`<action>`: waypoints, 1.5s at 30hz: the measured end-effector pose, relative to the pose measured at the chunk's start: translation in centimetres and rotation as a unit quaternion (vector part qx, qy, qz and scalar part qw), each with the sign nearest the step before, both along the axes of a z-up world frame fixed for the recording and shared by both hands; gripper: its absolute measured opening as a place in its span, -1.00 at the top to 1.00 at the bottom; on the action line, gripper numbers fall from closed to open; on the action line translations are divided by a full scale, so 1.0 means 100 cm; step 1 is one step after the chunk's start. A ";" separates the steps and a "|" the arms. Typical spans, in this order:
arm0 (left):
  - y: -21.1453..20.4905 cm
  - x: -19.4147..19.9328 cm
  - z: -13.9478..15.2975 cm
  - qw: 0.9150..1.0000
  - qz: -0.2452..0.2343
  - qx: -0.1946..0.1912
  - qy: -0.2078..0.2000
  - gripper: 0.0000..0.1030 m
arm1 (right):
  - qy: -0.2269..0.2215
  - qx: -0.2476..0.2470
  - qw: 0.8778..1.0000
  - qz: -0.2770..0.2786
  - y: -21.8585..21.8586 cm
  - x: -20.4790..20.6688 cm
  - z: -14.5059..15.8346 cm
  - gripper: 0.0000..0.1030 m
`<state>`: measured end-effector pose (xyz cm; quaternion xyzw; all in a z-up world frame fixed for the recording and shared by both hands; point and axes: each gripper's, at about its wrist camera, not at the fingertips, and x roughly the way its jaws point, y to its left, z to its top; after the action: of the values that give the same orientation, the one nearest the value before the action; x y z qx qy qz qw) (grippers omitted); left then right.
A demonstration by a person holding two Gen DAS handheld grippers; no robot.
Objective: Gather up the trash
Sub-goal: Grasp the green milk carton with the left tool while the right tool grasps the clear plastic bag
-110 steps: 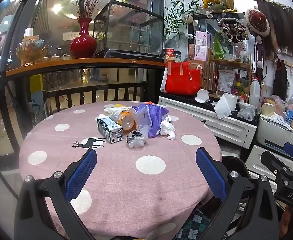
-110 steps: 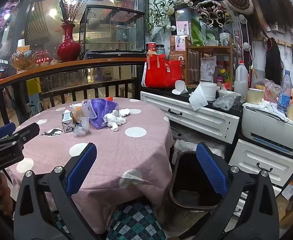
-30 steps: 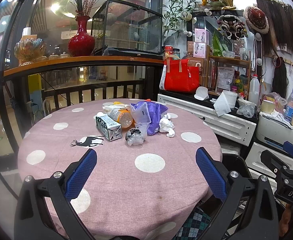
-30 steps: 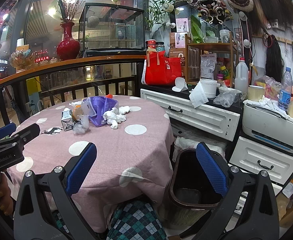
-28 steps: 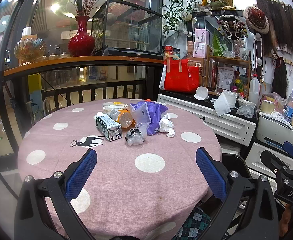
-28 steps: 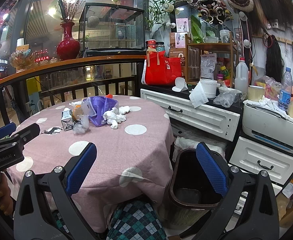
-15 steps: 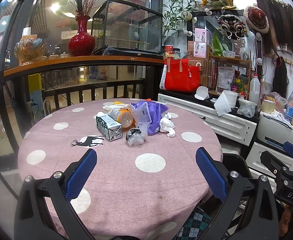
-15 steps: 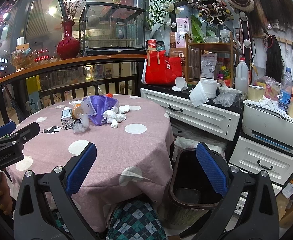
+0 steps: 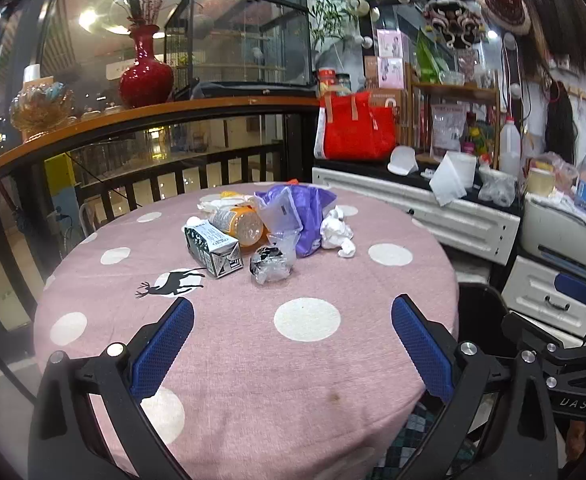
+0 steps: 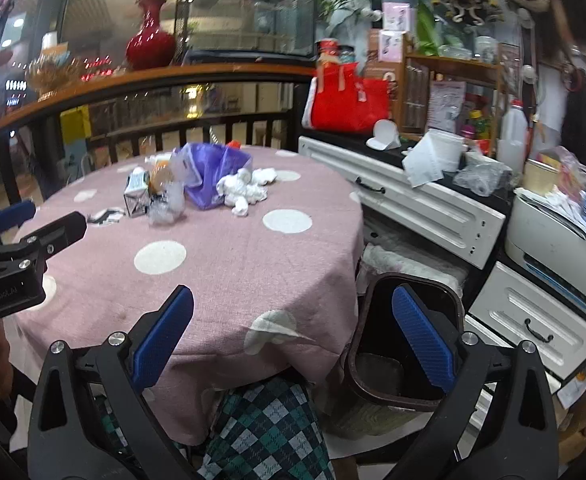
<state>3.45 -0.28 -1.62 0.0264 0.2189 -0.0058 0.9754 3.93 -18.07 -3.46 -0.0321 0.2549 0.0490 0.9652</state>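
Note:
A heap of trash lies at the far middle of the round pink spotted table (image 9: 253,344): a small milk carton (image 9: 212,246), an orange bottle (image 9: 240,224) on its side, a crumpled clear wrapper (image 9: 272,265), a purple bag (image 9: 307,216) and balled white tissues (image 9: 336,233). My left gripper (image 9: 292,347) stands open above the near part of the table, well short of the heap. My right gripper (image 10: 293,340) is open too, over the table's near right edge, beside the dark trash bin (image 10: 407,344) on the floor. The heap also shows from the right: purple bag (image 10: 209,172), tissues (image 10: 245,190).
White drawer cabinets (image 10: 425,208) loaded with a red bag (image 10: 349,100), bottles and paper stand right of the table. A dark railing (image 9: 153,168) with a wooden ledge and a red vase (image 9: 145,76) runs behind it. A checkered trouser leg (image 10: 269,428) shows below the right gripper.
The right gripper's view has swung and moved in: the table and trash bin look nearer and shifted right. The left view has barely changed. Both grippers stay open.

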 end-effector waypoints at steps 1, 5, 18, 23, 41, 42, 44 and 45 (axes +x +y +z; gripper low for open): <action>0.002 0.006 -0.002 1.000 0.000 0.001 0.009 -0.89 | 0.007 -0.007 1.000 0.007 0.003 0.008 -0.001 -0.91; 0.014 0.032 -0.009 0.999 0.006 -0.011 0.046 -0.89 | 0.015 -0.025 0.999 0.020 0.012 0.037 -0.003 -0.91; 0.059 0.091 -0.014 0.992 0.019 -0.029 0.123 -0.89 | 0.089 -0.020 0.992 0.082 0.038 0.136 -0.009 -0.91; 0.071 0.112 -0.013 0.988 0.013 -0.046 0.150 -0.89 | 0.095 -0.029 0.989 0.109 0.055 0.153 -0.011 -0.91; 0.119 0.238 -0.022 0.945 0.093 -0.121 0.290 -0.53 | 0.101 -0.037 0.988 0.111 0.046 0.150 -0.020 -0.91; 0.118 0.242 -0.023 0.945 0.095 -0.110 0.293 -0.53 | 0.103 -0.034 0.988 0.109 0.045 0.151 -0.021 -0.91; 0.119 0.249 -0.027 0.942 0.093 -0.100 0.307 -0.53 | 0.106 -0.029 0.988 0.109 0.044 0.152 -0.022 -0.91; 0.120 0.251 -0.029 0.939 0.088 -0.102 0.317 -0.53 | 0.107 -0.028 0.988 0.108 0.043 0.153 -0.022 -0.91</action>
<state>28.60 11.68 -4.54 -0.0956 0.5162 0.0501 0.8496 19.19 -13.78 -5.68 -0.0808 0.3533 0.1491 0.9200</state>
